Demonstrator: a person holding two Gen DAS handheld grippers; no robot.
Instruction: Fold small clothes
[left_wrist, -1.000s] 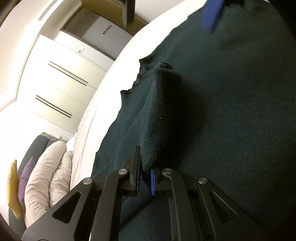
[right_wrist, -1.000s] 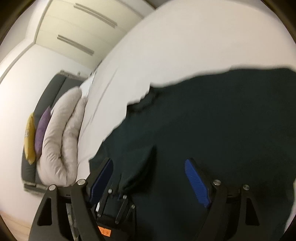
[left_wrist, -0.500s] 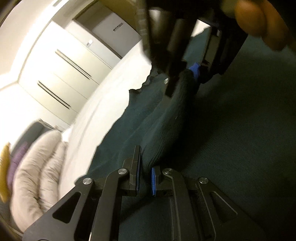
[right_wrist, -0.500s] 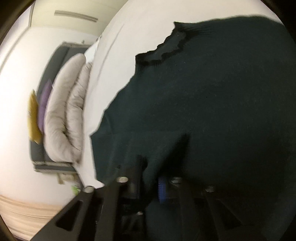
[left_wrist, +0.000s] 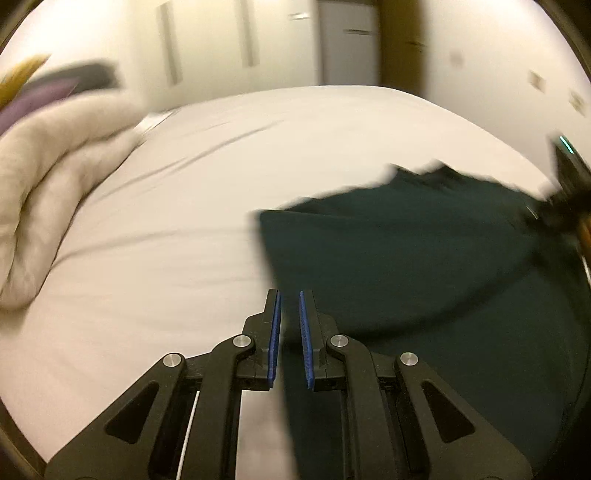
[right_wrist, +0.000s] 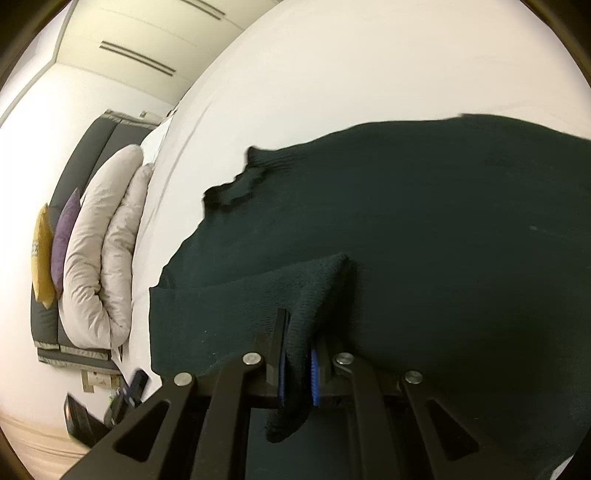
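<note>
A dark green knitted sweater (right_wrist: 424, 229) lies spread on a white bed (right_wrist: 332, 74). It also shows in the left wrist view (left_wrist: 424, 266), to the right of my left gripper. My right gripper (right_wrist: 297, 354) is shut on a raised fold of the sweater, which drapes down between the blue pads. My left gripper (left_wrist: 289, 299) is nearly closed with a narrow gap between its blue pads and holds nothing; it sits over the sweater's left edge and the white sheet (left_wrist: 166, 240). The right gripper shows blurred at the far right edge of the left wrist view (left_wrist: 565, 192).
A rolled beige duvet (right_wrist: 103, 240) lies at the head of the bed, with purple (right_wrist: 64, 229) and yellow (right_wrist: 42, 254) cushions against a dark headboard (right_wrist: 85, 155). White wardrobes (left_wrist: 221, 48) stand behind. The duvet also shows in the left wrist view (left_wrist: 48, 177).
My left gripper let go of the sweater fold and swung away left, now level over the bed. My right gripper closed on the fold and lifted it.
</note>
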